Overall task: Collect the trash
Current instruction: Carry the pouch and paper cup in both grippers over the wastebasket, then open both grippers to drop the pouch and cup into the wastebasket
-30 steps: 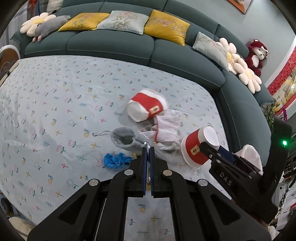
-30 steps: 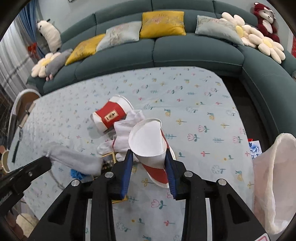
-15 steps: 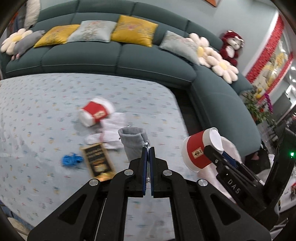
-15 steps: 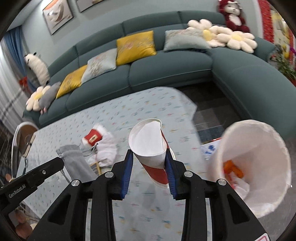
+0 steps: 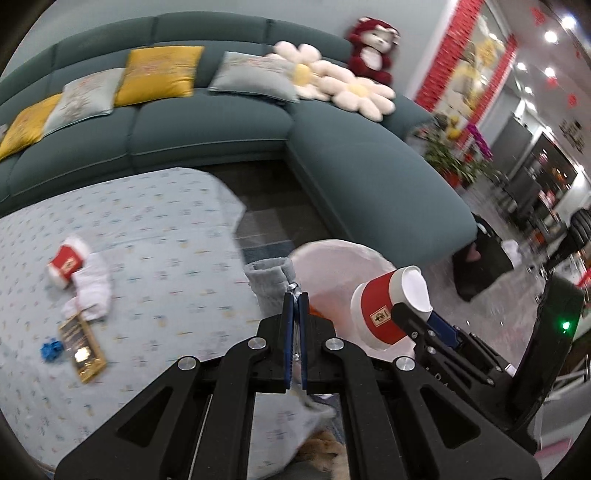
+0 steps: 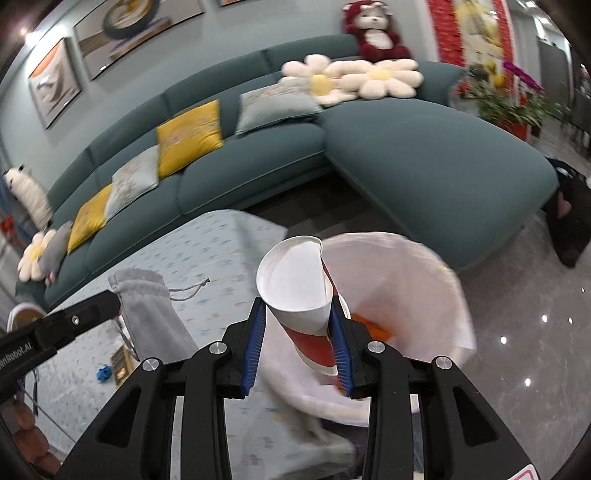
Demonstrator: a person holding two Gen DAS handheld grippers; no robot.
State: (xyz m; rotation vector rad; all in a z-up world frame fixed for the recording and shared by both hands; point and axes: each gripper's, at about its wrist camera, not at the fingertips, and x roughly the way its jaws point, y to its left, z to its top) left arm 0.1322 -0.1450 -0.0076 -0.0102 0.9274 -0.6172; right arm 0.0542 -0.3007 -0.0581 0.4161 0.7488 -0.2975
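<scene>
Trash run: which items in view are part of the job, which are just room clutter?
Job:
- crushed paper cup, in right gripper
- grey drawstring pouch, in left gripper
- white trash bag
- second paper cup, crumpled tissue, gold packet on table

Clutter:
- sofa
- flower cushions
- plush toy

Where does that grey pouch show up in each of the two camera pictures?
Left wrist view: the grey pouch hangs at centre, just above the left tongs, beside the white bin bag.
Right wrist view: the pouch is at lower left.
Shared landmark: the red-and-white cup in the right tongs.
</scene>
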